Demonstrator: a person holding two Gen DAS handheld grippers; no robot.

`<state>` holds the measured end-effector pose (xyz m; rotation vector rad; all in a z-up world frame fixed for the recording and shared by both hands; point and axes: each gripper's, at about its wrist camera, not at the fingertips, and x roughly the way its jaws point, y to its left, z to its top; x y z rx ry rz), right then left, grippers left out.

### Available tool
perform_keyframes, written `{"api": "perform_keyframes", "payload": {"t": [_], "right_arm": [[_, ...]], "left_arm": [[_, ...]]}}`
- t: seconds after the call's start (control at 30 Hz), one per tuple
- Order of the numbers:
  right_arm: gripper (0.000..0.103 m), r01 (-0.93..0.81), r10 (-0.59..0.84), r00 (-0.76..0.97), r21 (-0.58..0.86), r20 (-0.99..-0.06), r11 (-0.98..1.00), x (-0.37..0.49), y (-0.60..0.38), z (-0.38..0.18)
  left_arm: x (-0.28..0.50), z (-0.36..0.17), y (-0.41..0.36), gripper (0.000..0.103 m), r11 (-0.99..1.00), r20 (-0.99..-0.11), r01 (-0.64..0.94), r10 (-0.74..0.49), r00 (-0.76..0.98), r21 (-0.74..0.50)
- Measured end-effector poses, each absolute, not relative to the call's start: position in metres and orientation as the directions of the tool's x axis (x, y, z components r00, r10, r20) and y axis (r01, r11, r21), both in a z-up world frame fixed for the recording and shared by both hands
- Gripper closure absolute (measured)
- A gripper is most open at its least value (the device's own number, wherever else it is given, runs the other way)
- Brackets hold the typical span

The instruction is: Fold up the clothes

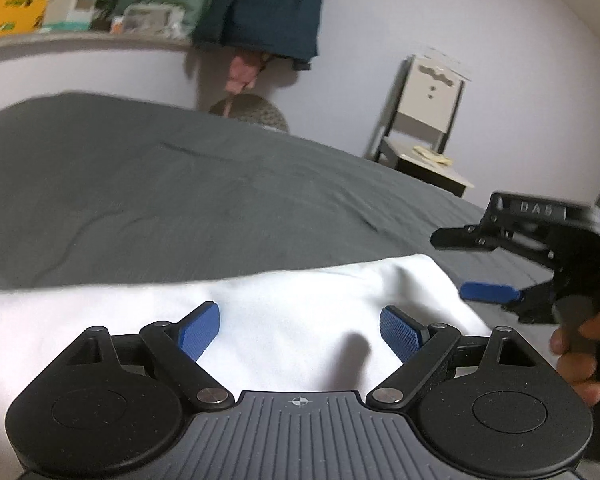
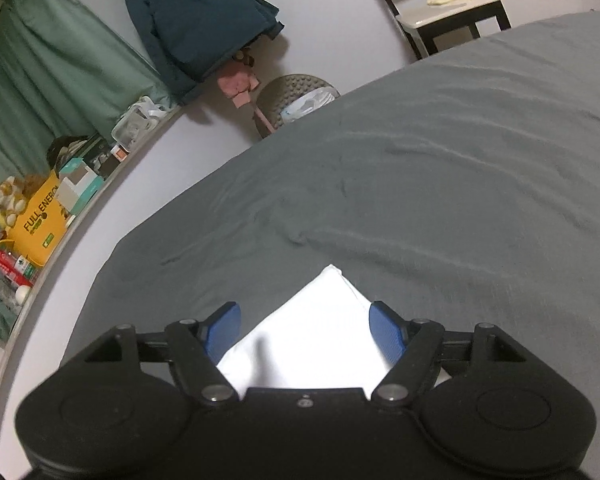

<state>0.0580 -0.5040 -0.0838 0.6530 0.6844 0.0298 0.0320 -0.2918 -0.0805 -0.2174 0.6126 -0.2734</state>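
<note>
Lying on the grey bed (image 1: 180,184), the white garment (image 1: 292,320) sits below both wide-open, empty grippers, left gripper (image 1: 300,330) and right gripper (image 2: 305,330).

Grey bedsheet (image 2: 440,184) beyond white garment (image 2: 312,340) lies open.

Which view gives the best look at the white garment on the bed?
The left wrist view: the white garment spreads across the lower frame on the grey bedsheet, showing its far edge and one corner. The right wrist view shows only that pointed corner, framed by the right gripper, whose open jaws are not touching it.
</note>
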Motion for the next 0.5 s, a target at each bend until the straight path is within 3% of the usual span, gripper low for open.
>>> {"api": "perform_keyframes", "payload": {"t": [0.13,0.5], "right_arm": [[0.031,0.166,0.245,0.785,0.573,-0.569,0.802,0.052,-0.503,-0.081],[0.029,0.147,0.221,0.784,0.520,-0.580,0.842,0.044,-0.503,-0.071]], "left_arm": [[0.009,-0.086,-0.294,0.015,0.937,-0.577,0.147,-0.314,0.754,-0.317],[-0.047,-0.093,-0.303,0.015,0.928,-0.596,0.062,-0.285,0.751,-0.367]]}}
